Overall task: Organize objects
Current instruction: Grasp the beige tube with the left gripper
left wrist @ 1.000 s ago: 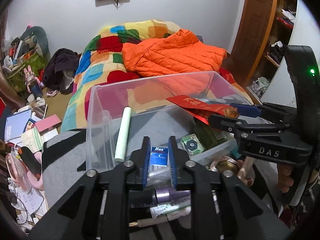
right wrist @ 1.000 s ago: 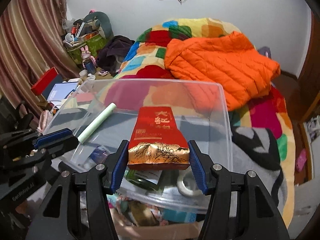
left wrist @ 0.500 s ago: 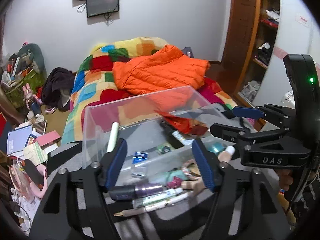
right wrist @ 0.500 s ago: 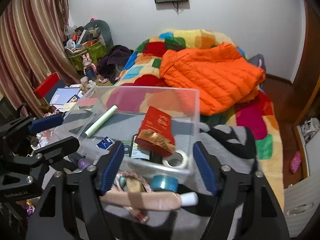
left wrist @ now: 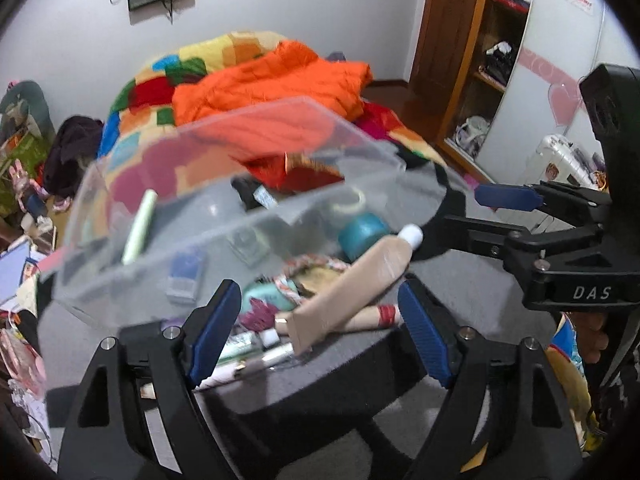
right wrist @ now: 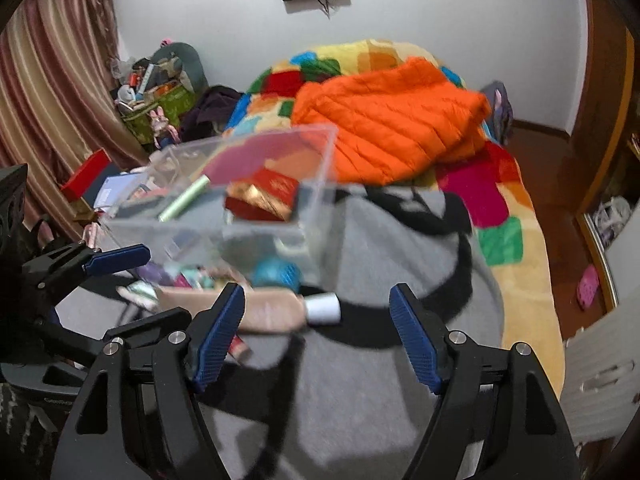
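A clear plastic bin (left wrist: 120,280) sits on a grey blanket (left wrist: 480,292); it also shows in the right wrist view (right wrist: 320,168). Inside lie a red and gold packet (right wrist: 264,196), a pale green tube (left wrist: 140,220) and a small blue box (left wrist: 184,276). In front of the bin lies a pile of loose items with a beige tube (left wrist: 352,280) and a teal tape roll (left wrist: 360,234). My left gripper (left wrist: 320,332) is open and empty, just short of the pile. My right gripper (right wrist: 318,336) is open and empty, near the beige tube (right wrist: 272,312).
A patchwork quilt with an orange jacket (right wrist: 388,120) covers the bed behind. Clutter, books and a red box (right wrist: 86,176) lie on the floor at left. A wooden wardrobe (left wrist: 460,60) stands at right.
My left gripper let go of the blue box and my right let go of the red packet; both now lie in the bin. Both grippers opened and pulled back.
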Motion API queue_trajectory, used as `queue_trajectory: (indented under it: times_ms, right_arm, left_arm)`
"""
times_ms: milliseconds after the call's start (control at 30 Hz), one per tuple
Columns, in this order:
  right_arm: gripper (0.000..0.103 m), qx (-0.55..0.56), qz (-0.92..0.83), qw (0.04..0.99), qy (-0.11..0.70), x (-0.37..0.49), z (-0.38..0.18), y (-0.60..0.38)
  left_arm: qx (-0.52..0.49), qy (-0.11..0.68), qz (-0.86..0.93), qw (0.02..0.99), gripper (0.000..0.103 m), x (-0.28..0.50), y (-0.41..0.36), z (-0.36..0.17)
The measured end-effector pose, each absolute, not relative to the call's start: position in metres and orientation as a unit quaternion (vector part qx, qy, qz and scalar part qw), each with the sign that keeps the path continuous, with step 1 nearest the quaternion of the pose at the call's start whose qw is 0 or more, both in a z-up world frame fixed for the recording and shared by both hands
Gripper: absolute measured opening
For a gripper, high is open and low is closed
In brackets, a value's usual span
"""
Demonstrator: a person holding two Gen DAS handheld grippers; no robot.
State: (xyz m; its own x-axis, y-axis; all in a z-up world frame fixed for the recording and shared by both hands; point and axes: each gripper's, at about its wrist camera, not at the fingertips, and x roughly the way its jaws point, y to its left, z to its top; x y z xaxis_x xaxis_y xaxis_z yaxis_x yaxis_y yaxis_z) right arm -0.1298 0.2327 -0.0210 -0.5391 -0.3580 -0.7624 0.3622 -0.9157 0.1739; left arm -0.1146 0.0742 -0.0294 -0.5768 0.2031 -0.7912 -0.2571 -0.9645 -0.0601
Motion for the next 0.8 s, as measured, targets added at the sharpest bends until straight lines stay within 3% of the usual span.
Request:
queue_trajectory:
  times_ms: [167,233,333,367,467,800]
  right_arm:
    - [0.072,0.452,-0.868,0.203,-0.004,-0.138,-0.045,0.236]
    - [0.070,0.463,-0.861,0.210,-0.015,-0.144,-0.052,0.235]
    - [0.056,0.475,-0.850,0.226,-0.025,-0.154,-0.062,0.232]
    - [0.047,0.478,-0.847,0.231,-0.028,-0.155,-0.065,0.230]
    - [0.031,0.480,-0.838,0.256,-0.050,-0.157,-0.068,0.229]
    - [0.030,0.454,-0.841,0.293,-0.029,-0.131,-0.049,0.212]
  left_arm:
    - [-0.461,0.016,0.879,0.124,0.078,-0.122,0.071,-0.048]
    - [-0.458,0.008,0.880,0.128,0.063,-0.122,0.068,-0.049]
    - [-0.460,-0.002,0.875,0.148,0.041,-0.122,0.067,-0.050]
    - [-0.462,-0.005,0.873,0.156,0.036,-0.121,0.067,-0.051]
    - [-0.457,-0.002,0.876,0.158,0.032,-0.117,0.068,-0.050]
    - [-0.431,-0.032,0.885,0.176,0.028,-0.084,0.046,-0.023]
